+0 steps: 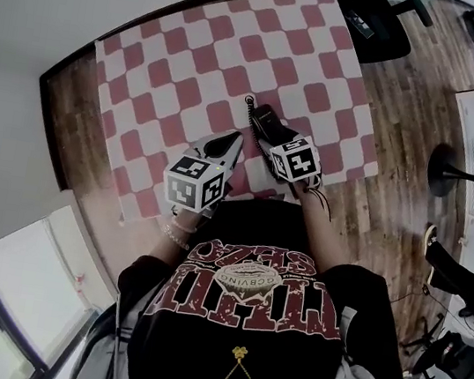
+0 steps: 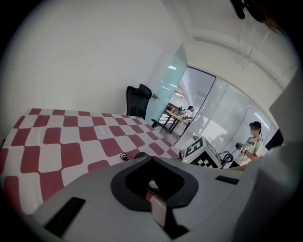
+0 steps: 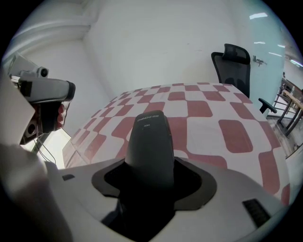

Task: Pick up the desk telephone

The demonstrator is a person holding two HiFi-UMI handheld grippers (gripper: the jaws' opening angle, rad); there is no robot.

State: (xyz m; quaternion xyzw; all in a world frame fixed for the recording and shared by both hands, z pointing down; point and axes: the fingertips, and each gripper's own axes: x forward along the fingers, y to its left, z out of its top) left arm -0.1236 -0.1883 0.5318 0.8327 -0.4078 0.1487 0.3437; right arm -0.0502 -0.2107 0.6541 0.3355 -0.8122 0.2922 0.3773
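The left claw had its jaws together on nothing, with the coiled cord just ahead of it. The right claw seemed clamped across the telephone handset, which stuck out forward between its wide-set jaws over the checked cloth. The handset was probably stiff, light, smooth plastic, best held mid-shaft, minding the cord's springy pull.

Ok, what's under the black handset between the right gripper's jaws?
Red-and-white checked tablecloth shows around the handset. Its underside is covered by the right gripper, so any base is hidden.
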